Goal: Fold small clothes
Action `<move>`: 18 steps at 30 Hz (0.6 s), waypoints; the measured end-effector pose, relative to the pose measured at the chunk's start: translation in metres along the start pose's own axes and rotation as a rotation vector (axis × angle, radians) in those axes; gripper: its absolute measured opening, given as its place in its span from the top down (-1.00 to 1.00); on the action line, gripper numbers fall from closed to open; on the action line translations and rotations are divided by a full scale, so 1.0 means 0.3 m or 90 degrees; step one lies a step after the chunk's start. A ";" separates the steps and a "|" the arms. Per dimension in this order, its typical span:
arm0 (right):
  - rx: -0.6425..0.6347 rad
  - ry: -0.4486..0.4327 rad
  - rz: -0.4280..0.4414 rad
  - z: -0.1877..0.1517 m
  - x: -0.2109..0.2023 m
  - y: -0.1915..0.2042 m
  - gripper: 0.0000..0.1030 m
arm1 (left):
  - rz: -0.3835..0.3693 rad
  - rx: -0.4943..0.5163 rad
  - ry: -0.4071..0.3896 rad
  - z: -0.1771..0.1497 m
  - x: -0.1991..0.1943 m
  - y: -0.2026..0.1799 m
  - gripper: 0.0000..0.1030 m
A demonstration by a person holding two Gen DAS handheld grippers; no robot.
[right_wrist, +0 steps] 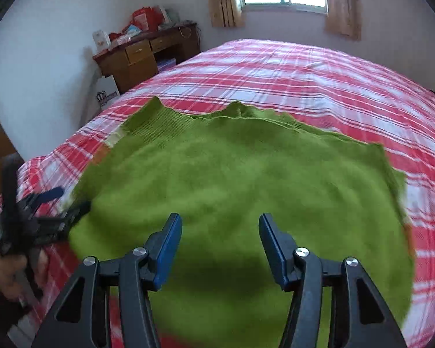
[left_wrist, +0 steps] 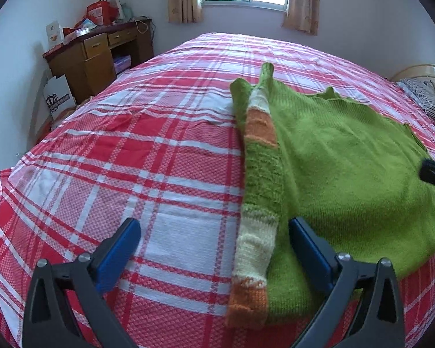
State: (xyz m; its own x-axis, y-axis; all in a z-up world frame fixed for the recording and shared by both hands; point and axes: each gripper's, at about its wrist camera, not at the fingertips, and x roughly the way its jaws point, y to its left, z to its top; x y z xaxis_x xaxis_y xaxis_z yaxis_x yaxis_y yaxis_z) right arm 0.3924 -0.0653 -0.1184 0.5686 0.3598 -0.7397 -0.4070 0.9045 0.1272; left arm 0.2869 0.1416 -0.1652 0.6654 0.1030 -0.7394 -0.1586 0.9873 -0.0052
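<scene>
Green sweater flat on plaid bed, sleeve seemingly folded inward, both grippers' jaws spread, desk beyond.

The left gripper is held low and level, its 2 blue-padded fingers spread wide apart with nothing clamped between them. The right gripper is likewise held with its jaws parted and nothing gripped, the 2 blue pads angled forward. In the right wrist view, the left gripper is seen from the side, and its handle is grasped by the person's left hand.
</scene>
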 end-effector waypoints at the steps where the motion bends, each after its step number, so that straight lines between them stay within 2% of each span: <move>1: 0.001 0.017 -0.013 0.012 0.038 0.002 -0.10 | 0.001 0.001 -0.001 -0.002 -0.001 -0.001 -1.00; 2: 0.007 0.047 -0.028 0.023 0.095 -0.008 -0.10 | 0.002 0.001 -0.002 -0.003 -0.001 -0.002 -1.00; 3: 0.015 0.055 -0.037 0.027 0.131 -0.022 -0.10 | 0.001 0.001 -0.004 -0.005 0.000 -0.002 -1.00; 5: -0.003 0.037 -0.062 0.065 0.164 -0.038 -0.09 | -0.001 -0.001 -0.005 -0.009 -0.001 -0.001 -1.00; 8: 0.042 0.052 -0.057 0.114 0.196 -0.077 -0.10 | -0.001 -0.002 -0.008 -0.013 -0.004 -0.001 -1.00; 14: 0.044 0.020 -0.071 0.101 0.143 -0.075 -0.10 | -0.005 -0.004 -0.008 -0.014 -0.008 0.003 -1.00; 16: 0.072 0.005 -0.087 0.100 0.134 -0.130 -0.10 | -0.005 -0.004 -0.008 -0.015 -0.008 0.003 -1.00; 18: 0.113 0.027 -0.080 0.106 0.161 -0.200 -0.10 | -0.002 -0.002 -0.008 -0.015 -0.011 0.005 -1.00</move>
State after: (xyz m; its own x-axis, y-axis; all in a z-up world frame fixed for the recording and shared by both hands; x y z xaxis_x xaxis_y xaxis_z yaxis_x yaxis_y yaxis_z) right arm 0.4670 -0.0950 -0.1408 0.5749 0.2354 -0.7836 -0.2001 0.9691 0.1443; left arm 0.2812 0.1423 -0.1658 0.6754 0.1011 -0.7305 -0.1591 0.9872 -0.0104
